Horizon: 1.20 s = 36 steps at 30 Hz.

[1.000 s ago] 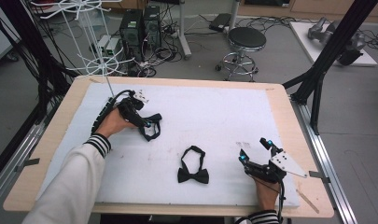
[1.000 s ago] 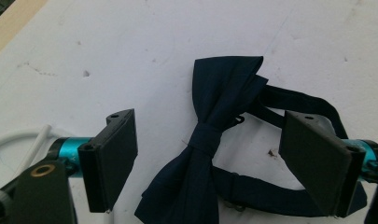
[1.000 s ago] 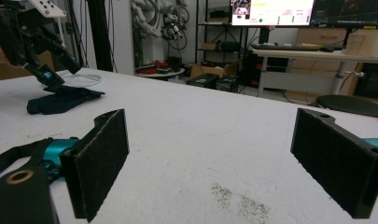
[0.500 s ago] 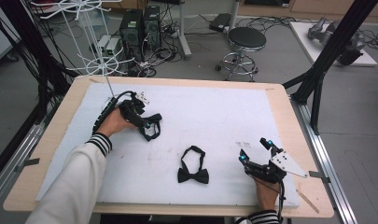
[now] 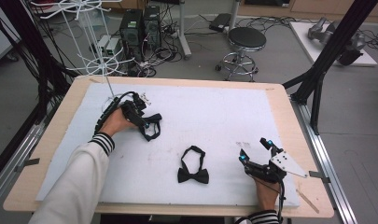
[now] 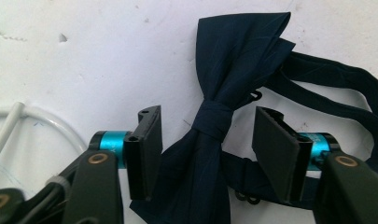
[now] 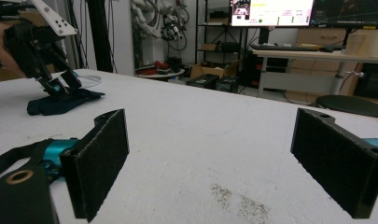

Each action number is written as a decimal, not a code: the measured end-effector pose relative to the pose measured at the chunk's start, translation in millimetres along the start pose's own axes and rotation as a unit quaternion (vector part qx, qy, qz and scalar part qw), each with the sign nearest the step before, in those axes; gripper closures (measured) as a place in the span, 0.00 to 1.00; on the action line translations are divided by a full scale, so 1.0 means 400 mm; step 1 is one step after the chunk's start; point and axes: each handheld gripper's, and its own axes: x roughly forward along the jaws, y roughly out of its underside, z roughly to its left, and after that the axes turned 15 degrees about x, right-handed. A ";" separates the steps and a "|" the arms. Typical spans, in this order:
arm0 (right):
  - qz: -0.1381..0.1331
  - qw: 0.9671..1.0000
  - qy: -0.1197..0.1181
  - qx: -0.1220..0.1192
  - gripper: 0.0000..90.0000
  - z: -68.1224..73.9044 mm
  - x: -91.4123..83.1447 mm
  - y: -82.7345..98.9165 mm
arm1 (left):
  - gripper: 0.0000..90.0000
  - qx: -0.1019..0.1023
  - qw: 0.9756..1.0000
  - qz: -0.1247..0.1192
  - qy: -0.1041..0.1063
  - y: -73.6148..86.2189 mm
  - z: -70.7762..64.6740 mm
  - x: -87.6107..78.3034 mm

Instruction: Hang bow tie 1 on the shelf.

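You're closing the left gripper around the navy bow tie's knot on the white pad, pads not yet pressing, while your right gripper is waiting wide open beside the black bow tie.

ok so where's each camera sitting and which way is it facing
High view: above the person's side of the table, looking forward and down; both forearms, left gripper, right gripper.
Left gripper view: on the left gripper, looking down at a navy bow tie between its jaws, which have just been closing.
Right gripper view: on the right gripper, low, looking across the table, jaws open.
Shared: the navy bow tie and left gripper appear in all three.
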 end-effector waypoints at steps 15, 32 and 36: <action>-0.001 1.000 0.000 0.001 0.12 0.000 0.000 0.000 | 0.80 -0.011 1.000 0.023 -0.002 -0.001 -0.005 -0.004; -0.001 1.000 0.000 0.001 0.12 0.000 -0.001 0.000 | 0.82 -0.010 1.000 0.012 -0.012 -0.001 -0.013 -0.019; -0.001 1.000 0.000 0.001 0.12 0.000 -0.001 0.000 | 0.82 -0.016 1.000 0.007 -0.019 -0.002 -0.020 -0.028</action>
